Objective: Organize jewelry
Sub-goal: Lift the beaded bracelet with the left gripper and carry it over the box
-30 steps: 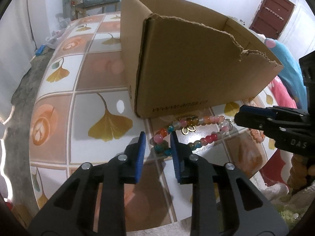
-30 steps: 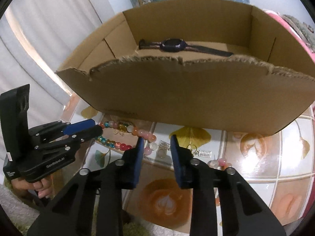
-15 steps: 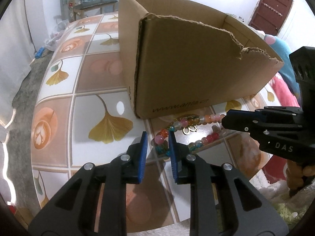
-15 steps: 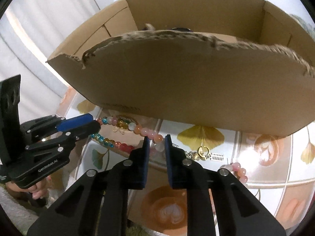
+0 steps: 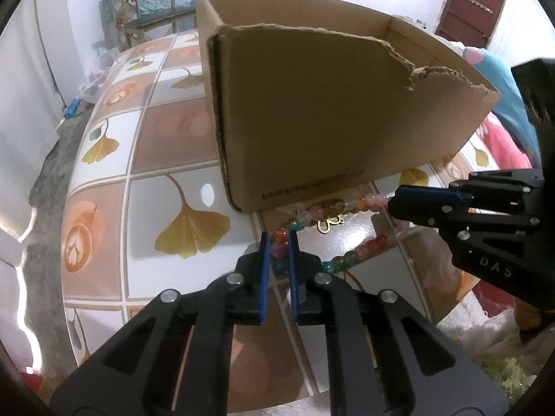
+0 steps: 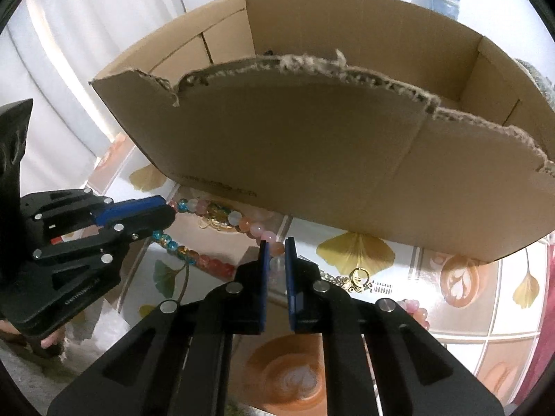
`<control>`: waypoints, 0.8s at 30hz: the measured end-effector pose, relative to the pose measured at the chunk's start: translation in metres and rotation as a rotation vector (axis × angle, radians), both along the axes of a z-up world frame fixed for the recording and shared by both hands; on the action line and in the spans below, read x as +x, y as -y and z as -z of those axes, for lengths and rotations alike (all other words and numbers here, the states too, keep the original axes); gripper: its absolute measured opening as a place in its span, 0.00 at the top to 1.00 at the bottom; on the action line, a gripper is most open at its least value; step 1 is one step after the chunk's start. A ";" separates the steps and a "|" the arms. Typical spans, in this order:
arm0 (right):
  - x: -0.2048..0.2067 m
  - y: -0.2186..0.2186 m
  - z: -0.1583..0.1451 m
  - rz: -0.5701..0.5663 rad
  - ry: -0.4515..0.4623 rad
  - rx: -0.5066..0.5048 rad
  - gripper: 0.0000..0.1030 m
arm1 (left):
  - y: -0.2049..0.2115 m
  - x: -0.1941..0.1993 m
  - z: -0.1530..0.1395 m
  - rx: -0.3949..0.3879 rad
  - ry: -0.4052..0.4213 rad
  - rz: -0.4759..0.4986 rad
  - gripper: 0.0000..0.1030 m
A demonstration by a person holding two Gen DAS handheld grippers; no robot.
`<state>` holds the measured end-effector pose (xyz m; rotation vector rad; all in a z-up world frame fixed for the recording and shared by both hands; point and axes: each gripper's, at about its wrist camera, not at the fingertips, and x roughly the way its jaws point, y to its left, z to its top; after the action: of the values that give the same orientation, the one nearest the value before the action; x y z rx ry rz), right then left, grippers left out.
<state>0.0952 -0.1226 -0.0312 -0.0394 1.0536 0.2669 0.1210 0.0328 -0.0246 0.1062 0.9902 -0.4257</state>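
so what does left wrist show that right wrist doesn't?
Left wrist only: the dark red door, the wooden chair, the box's side wall. Right wrist only: the box's inside back wall, a small gold ring charm, a second pink bead strand. Both: the cardboard box, the beaded necklace, and the left gripper and right gripper, each closed on a bead.

"DAS" in pale letters on black gripper (image 5: 395, 204) body, right of frame. Print on cardboard box (image 5: 329, 121) lower wall, illegible.
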 end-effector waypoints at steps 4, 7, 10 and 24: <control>-0.003 0.003 -0.006 0.009 0.024 0.007 0.91 | -0.001 -0.004 -0.008 -0.005 0.037 0.011 0.91; -0.007 0.004 -0.013 0.010 0.051 0.009 0.92 | -0.002 -0.008 -0.017 -0.009 0.064 0.016 0.91; -0.010 0.004 -0.019 0.009 0.074 0.011 0.92 | -0.003 -0.012 -0.025 -0.019 0.083 0.021 0.91; -0.047 0.011 -0.090 -0.034 0.245 0.043 0.92 | 0.005 -0.042 -0.103 -0.072 0.272 0.076 0.91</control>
<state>0.0483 -0.1332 0.0586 -0.0499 0.8038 0.3071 0.0787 0.0282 0.0784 0.1327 0.7042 -0.5016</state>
